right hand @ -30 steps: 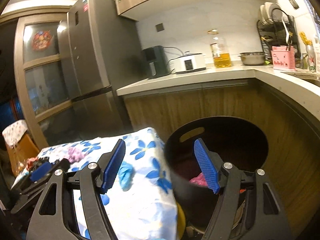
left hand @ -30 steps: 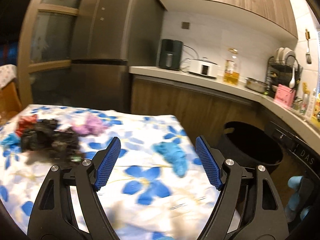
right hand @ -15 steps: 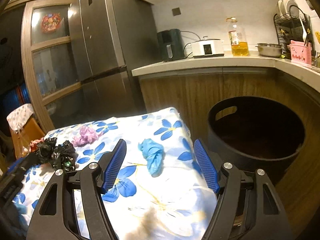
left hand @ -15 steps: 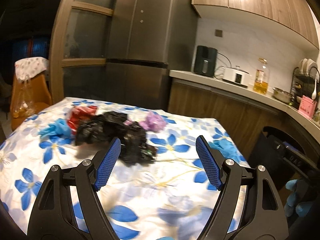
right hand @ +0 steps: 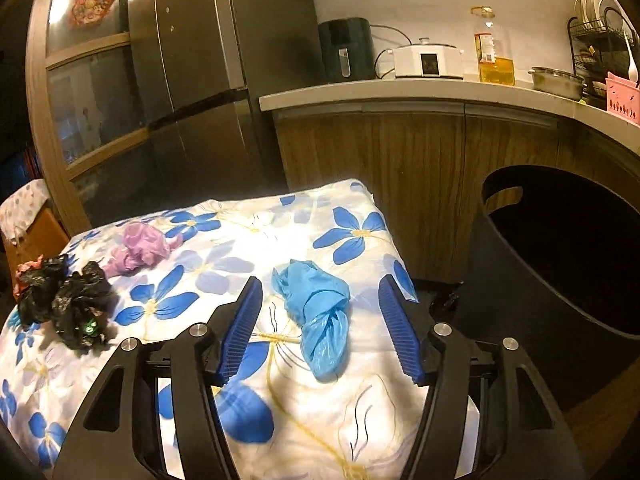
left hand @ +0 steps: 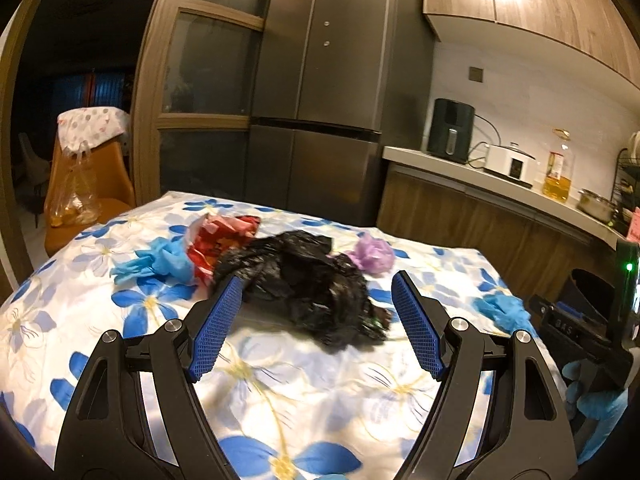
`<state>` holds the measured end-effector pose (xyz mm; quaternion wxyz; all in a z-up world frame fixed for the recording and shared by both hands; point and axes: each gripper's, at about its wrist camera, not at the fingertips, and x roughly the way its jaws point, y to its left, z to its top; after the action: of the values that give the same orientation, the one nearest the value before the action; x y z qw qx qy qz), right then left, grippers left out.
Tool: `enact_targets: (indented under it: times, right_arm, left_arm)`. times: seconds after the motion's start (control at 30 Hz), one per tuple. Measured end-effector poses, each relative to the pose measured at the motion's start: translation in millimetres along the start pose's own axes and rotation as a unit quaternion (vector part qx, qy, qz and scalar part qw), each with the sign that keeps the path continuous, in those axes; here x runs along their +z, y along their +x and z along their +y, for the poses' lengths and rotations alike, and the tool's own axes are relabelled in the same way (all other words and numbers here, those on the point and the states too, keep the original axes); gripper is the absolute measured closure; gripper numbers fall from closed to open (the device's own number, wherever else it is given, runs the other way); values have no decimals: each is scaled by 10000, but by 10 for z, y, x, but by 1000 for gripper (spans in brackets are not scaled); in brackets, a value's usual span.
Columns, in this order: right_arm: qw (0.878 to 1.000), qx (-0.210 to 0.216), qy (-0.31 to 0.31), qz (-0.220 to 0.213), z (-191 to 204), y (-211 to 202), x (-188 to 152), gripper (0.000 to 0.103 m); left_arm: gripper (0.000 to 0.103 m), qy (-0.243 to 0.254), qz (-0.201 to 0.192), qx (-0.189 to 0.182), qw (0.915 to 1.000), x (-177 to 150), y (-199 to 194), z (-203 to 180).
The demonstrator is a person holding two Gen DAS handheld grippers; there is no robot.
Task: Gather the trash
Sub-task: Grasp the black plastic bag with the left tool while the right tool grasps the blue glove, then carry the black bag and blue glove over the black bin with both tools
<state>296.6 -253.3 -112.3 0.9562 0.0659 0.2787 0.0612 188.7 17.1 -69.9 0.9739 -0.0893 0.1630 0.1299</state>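
Trash lies on a table with a blue-flowered cloth [left hand: 256, 392]. A crumpled black plastic bag [left hand: 304, 280] sits just ahead of my open left gripper [left hand: 316, 324]. Behind it lie a red wrapper [left hand: 218, 236], a blue glove [left hand: 160, 262] and a purple wad [left hand: 372, 256]. In the right wrist view a crumpled blue glove [right hand: 320, 312] lies between the fingers of my open, empty right gripper [right hand: 320, 328], with the black bag [right hand: 68, 304] and purple wad [right hand: 140, 248] to the left. A black round bin [right hand: 560, 256] stands right of the table.
A dark fridge [left hand: 320, 100] and a wooden counter [right hand: 420, 92] with an air fryer, cooker and oil bottle stand behind the table. An orange chair [left hand: 84, 192] with a bag stands at the far left. The right gripper's body [left hand: 592, 340] shows at the left view's right edge.
Both grippers have swung left from the bin side toward the table. The left one now faces the black bag. The right one has come up around the blue glove.
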Motion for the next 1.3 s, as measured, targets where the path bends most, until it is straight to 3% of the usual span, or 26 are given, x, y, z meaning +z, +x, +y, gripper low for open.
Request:
enact_targets:
  times: [0.23, 0.33, 0.4, 0.5, 0.57, 0.6, 0.67, 0.77, 1.3]
  right_arm:
    - [9989, -77, 65, 463, -40, 258, -89, 60]
    - [9985, -49, 70, 539, -47, 292, -109, 70]
    - [9985, -18, 30, 551, -32, 300, -116, 81]
    - [9986, 59, 11, 529, -21, 295, -113, 92]
    - [9988, 126, 12, 473, -21, 269, -111, 96]
    - [9989, 135, 10, 452, -16, 260, -106, 97]
    - [9992, 189, -1, 361, -11, 213, -95, 98]
    - [9996, 227, -21, 178, 5, 121, -67, 99]
    - [9932, 690, -34, -935, 154, -974, 121, 100]
  left_arm:
    - [27, -161, 37, 190, 9997, 123, 275, 148]
    - [28, -154, 193, 167, 9996, 133, 449, 128]
    - [34, -158, 323, 153, 9992, 135, 551, 130]
    - [49, -256, 566, 86, 9980, 134, 681, 163]
    - [67, -278, 712, 71, 9970, 114, 740, 192]
    - [71, -259, 757, 82, 9968, 101, 757, 199]
    - [88, -266, 827, 68, 9962, 78, 770, 214]
    - [103, -356, 858, 15, 9957, 54, 752, 254]
    - [103, -524, 72, -450, 9976, 330, -294, 320]
